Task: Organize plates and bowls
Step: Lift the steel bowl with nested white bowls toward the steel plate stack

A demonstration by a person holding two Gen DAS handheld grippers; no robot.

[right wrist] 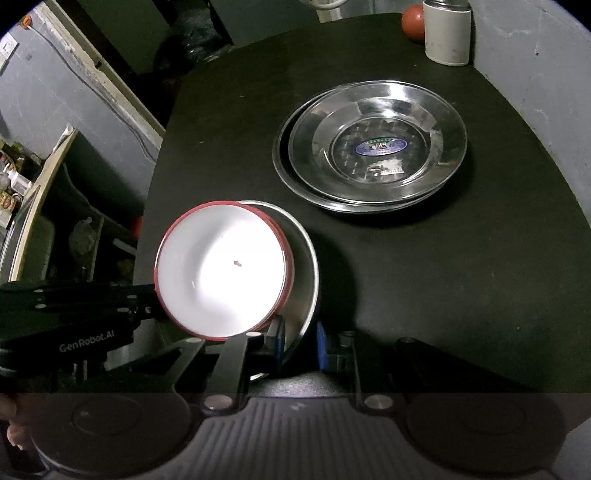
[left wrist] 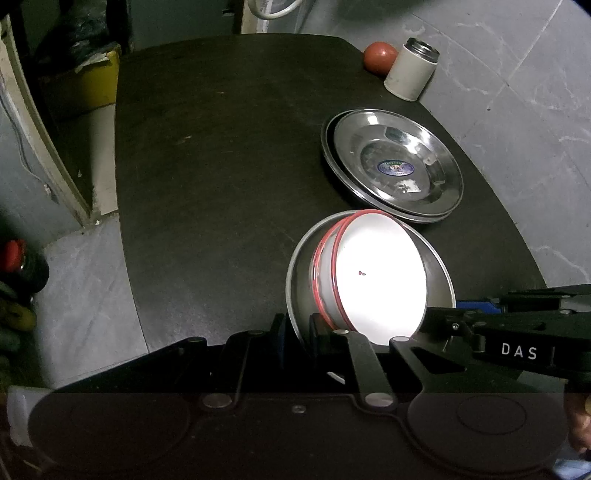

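Rims sit between both my claws. My left gripper (left wrist: 297,328) is pinched narrow on the steel bowl (left wrist: 299,280), one pad outside its wall and one inside. My right gripper (right wrist: 299,341) straddles the same bowl's opposite rim (right wrist: 312,266), its blue pads a little apart; I cannot tell whether they grip. Nested in the steel bowl, tilted, are white bowls with red rims (right wrist: 221,269). Farther out on the dark table (right wrist: 406,277), well apart, lie stacked steel plates (right wrist: 373,147). Beyond them stand a white canister (right wrist: 447,33) and a red ball (right wrist: 413,20), side by side.
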